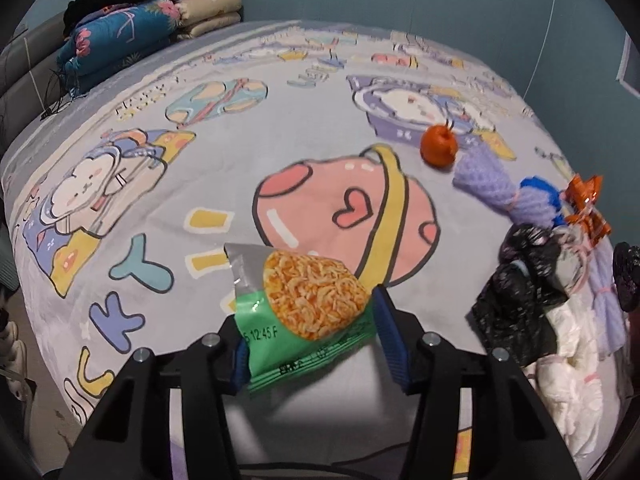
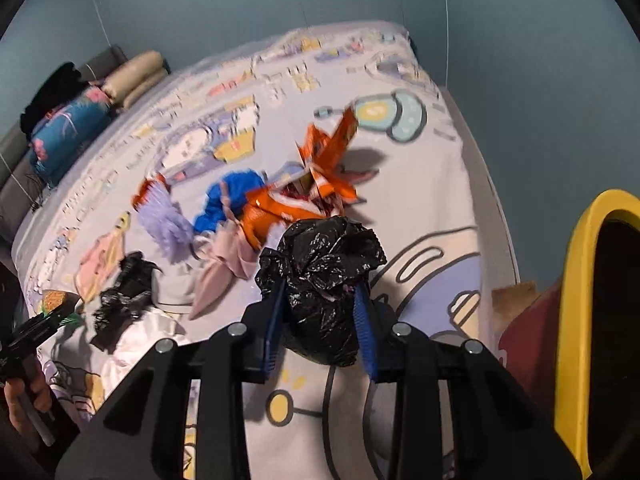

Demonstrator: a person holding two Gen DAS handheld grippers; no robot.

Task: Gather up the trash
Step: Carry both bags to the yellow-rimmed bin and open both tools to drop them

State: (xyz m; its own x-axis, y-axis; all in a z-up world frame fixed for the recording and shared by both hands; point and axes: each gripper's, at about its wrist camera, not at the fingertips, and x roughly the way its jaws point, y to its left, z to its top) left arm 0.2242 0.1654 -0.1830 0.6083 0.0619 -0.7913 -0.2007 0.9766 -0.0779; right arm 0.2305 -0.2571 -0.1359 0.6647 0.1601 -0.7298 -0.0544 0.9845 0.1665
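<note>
Holding two pieces of trash at once, both claws are closed on their loads above the bed (image 1: 200, 128). The left claw (image 1: 308, 344) pinches a green snack wrapper (image 1: 304, 312) by its lower, printed end, blue pads pressing on either edge; the right claw (image 2: 320, 312) has narrowed around a crumpled black plastic bag (image 2: 324, 280), its pads sunk into the sides of the wad. To do this step well, I judge that both grips should stay firm and the loads be carried straight to the yellow-rimmed bin (image 2: 576, 320), which sits at about three o'clock of the right claw in the right wrist view, then let go only once well over the opening, since a light wrapper and a springy bag can both slip or drift. The wrapper's long axis runs from the claw up toward eleven o'clock, its torn silver end pointing away from the camera and the picture of puffed snacks facing up. The bag is a rough lump with no clear long axis, though it seems a little taller than wide, bulging toward twelve o'clock. Beyond the claws more remains on the bed: an orange wrapper (image 2: 316, 184) at twelve o'clock of the bag, another black bag (image 1: 520, 292) at three o'clock of the left claw, and an orange fruit (image 1: 439, 148) further off at one o'clock.
</note>
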